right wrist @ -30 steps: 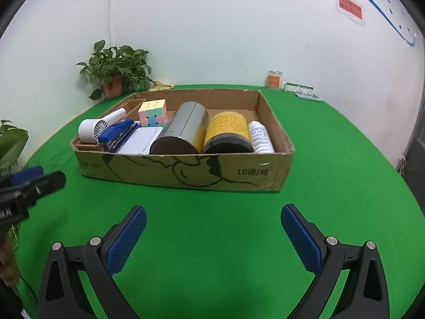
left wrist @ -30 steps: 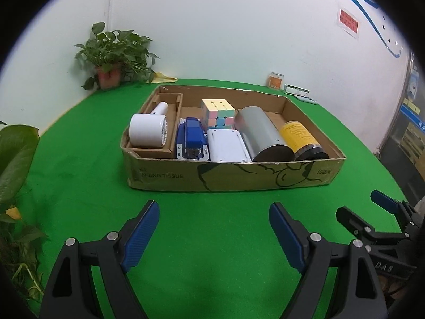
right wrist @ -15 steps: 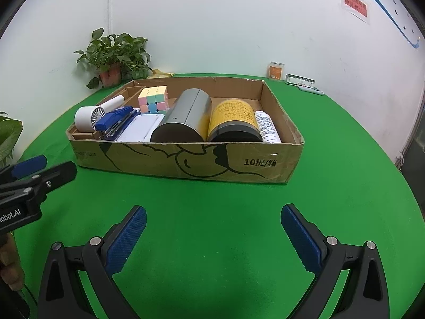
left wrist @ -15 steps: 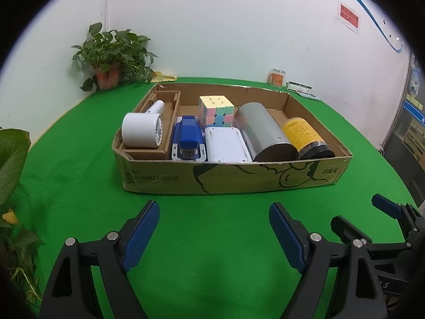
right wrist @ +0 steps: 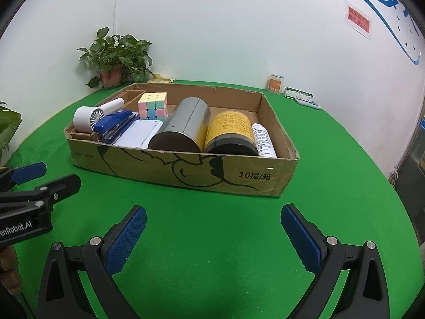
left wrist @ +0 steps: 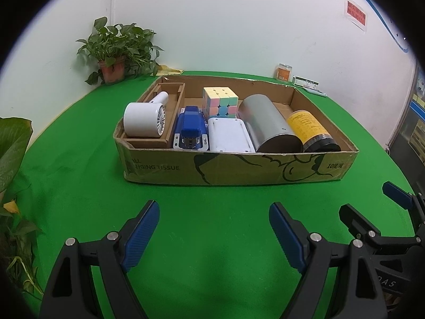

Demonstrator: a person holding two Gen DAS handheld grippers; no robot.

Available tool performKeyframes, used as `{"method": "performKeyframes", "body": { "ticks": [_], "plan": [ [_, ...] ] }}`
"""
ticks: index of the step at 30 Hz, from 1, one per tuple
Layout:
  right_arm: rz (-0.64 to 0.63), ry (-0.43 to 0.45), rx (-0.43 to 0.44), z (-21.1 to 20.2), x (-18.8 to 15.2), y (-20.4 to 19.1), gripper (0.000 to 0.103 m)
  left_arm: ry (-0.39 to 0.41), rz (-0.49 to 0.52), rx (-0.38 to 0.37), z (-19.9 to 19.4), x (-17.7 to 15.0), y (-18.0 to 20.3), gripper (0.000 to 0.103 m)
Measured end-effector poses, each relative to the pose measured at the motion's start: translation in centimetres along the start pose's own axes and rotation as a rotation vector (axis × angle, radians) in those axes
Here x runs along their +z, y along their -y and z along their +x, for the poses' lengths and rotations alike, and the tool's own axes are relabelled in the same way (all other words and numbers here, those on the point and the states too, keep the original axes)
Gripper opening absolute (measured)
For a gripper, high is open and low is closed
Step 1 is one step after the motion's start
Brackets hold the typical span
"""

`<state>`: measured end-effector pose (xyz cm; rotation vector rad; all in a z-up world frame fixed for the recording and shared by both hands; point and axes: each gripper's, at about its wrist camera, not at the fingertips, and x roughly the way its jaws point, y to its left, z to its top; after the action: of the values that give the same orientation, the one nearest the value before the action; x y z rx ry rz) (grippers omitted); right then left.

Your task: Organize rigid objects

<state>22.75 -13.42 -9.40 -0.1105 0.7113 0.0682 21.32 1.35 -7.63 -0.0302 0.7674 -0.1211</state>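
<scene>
A shallow cardboard box (left wrist: 233, 167) (right wrist: 186, 172) sits on the green table. Inside lie a white mini fan (left wrist: 143, 123) (right wrist: 86, 118), a blue stapler (left wrist: 190, 130) (right wrist: 114, 126), a white flat case (left wrist: 229, 138) (right wrist: 138, 134), a pastel cube (left wrist: 220, 102) (right wrist: 152, 105), a silver can (left wrist: 268, 126) (right wrist: 183, 127), a yellow-labelled jar (left wrist: 310, 130) (right wrist: 229, 134) and a white tube (right wrist: 263, 139). My left gripper (left wrist: 213, 232) is open and empty in front of the box. My right gripper (right wrist: 212, 236) is open and empty, also in front of it.
A potted plant (left wrist: 117, 50) (right wrist: 114, 58) stands at the back left by the wall. An orange jar (left wrist: 284, 71) (right wrist: 275, 82) and a small flat item (right wrist: 298, 95) sit at the back right. Large leaves (left wrist: 13, 146) hang at the left edge.
Both grippers have moved a little closer to the box, which looks larger and nearer. Both stay open and empty.
</scene>
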Motion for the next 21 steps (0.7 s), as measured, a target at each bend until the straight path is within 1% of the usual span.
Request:
{"method": "performKeyframes", "body": {
  "ticks": [6, 15, 19, 21],
  "plan": [
    [0.019, -0.012, -0.003, -0.2, -0.2, 0.4, 0.102, -0.017, 0.003, 0.007, 0.1, 0.0, 0.1, 0.085],
    [0.023, 0.001, -0.003, -1.2, -0.5, 0.0, 0.102, 0.011, 0.007, -0.006, -0.9, 0.4, 0.6, 0.085],
    [0.026, -0.014, -0.003, -1.0, -0.5, 0.1, 0.102, 0.013, 0.009, -0.001, -1.0, 0.4, 0.6, 0.085],
    [0.029, -0.014, -0.003, -0.9, -0.5, 0.1, 0.102, 0.039, 0.018, 0.016, -1.3, 0.3, 0.6, 0.085]
  ]
}}
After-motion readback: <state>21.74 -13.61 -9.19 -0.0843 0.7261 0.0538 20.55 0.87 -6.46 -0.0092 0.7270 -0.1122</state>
